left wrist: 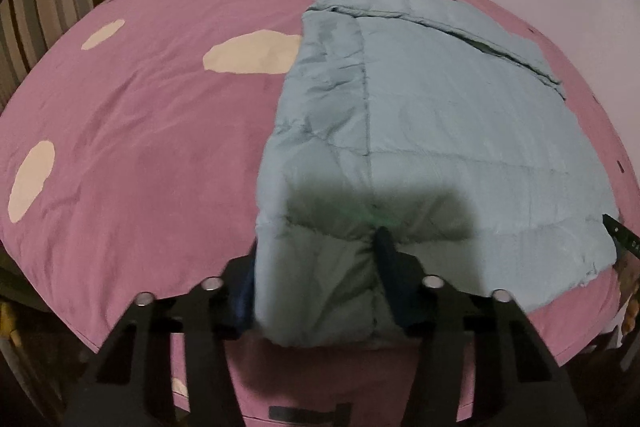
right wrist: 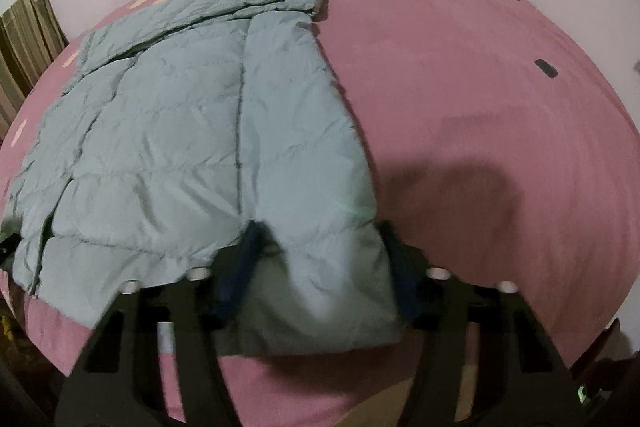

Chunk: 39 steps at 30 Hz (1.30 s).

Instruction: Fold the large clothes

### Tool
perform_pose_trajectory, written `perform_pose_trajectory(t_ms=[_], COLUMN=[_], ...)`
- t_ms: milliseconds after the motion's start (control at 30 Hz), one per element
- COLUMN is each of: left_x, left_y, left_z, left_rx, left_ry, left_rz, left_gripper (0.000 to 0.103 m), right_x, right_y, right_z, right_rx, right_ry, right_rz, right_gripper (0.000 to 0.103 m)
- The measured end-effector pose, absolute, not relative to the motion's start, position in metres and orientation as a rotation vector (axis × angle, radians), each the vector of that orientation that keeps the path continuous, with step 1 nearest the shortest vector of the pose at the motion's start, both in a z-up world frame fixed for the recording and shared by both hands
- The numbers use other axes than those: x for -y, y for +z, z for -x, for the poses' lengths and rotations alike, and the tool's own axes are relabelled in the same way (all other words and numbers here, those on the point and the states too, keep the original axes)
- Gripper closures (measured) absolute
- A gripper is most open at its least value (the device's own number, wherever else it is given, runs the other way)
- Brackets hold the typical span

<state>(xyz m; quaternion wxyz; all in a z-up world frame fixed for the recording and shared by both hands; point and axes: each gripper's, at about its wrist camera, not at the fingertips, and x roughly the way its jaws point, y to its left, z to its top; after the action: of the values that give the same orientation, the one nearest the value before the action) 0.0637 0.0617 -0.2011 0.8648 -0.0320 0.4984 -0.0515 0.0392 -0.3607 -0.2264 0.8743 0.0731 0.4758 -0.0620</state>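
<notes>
The left gripper [left wrist: 316, 267] has its jaws partly closed around the near left corner of a pale blue-green quilted down jacket [left wrist: 420, 115], the padded hem bulging between the dark blue pads [left wrist: 386, 255]. The right gripper [right wrist: 320, 255] stands the same way on the near right corner of the jacket [right wrist: 180, 131], hem bunched between its pads [right wrist: 250, 247]; whether either pair actually pinches hard enough to lift, I cannot tell.

The jacket lies spread on a pink bedcover [left wrist: 140, 131] with cream patches, collar at the far end by the wall.

The likely trouble is slippage: the slick, puffy fabric could squeeze out of a half-closed grip once the hem is raised. If one corner lets go first, the fold would land skewed. Grabbing only the top layer would leave the underside behind.

No containers show in either view.
</notes>
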Motion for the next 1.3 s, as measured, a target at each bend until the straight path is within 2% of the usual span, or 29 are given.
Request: perform_pose_trajectory(t_ms=[33, 100, 133, 167, 267, 533, 800, 933, 1100, 1300], left_x=[-0.060, -0.058, -0.056, -0.055, -0.055, -0.069, -0.075, -0.071, -0.063, -0.056], left_y=[-0.200, -0.199, -0.198, -0.197, -0.191, -0.142, -0.111, -0.122, -0.161, -0.200], left_z=[-0.063, -0.060, -0.059, -0.057, -0.051, -0.042, -0.108, -0.161, -0.220, -0.248], left_rx=[-1.039, -1.032, -1.025, -1.023, -0.994, -0.879, -0.807, -0.829, -0.916, -0.984], left_ry=[-0.118, -0.124, -0.129, -0.142, -0.148, -0.152, -0.113, -0.081, -0.049, -0.036], left_rz=[0.076, 0.067, 0.058, 0.064, 0.078, 0.151, 0.184, 0.173, 0.157, 0.121], left_gripper=[0.065, 0.073, 0.086, 0.093, 0.098, 0.099, 0.099, 0.099, 0.099, 0.099], right_x=[0.357, 0.352, 0.350, 0.348, 0.347, 0.353, 0.366, 0.369, 0.371, 0.371], right_y=[-0.225, -0.224, -0.224, -0.222, -0.217, -0.173, -0.134, -0.140, -0.171, -0.219], right_z=[-0.038, -0.035, -0.034, -0.032, -0.027, -0.011, -0.069, -0.119, -0.176, -0.213], right_rx=[-0.992, -0.986, -0.982, -0.977, -0.955, -0.829, -0.729, -0.739, -0.815, -0.924], right_ry=[-0.118, -0.099, -0.093, -0.086, -0.078, -0.062, -0.036, -0.051, -0.078, -0.097], right_rz=[-0.145, -0.133, -0.131, -0.128, -0.140, -0.191, -0.271, -0.288, -0.285, -0.259], right_gripper=[0.072, 0.083, 0.088, 0.090, 0.096, 0.097, 0.097, 0.097, 0.097, 0.097])
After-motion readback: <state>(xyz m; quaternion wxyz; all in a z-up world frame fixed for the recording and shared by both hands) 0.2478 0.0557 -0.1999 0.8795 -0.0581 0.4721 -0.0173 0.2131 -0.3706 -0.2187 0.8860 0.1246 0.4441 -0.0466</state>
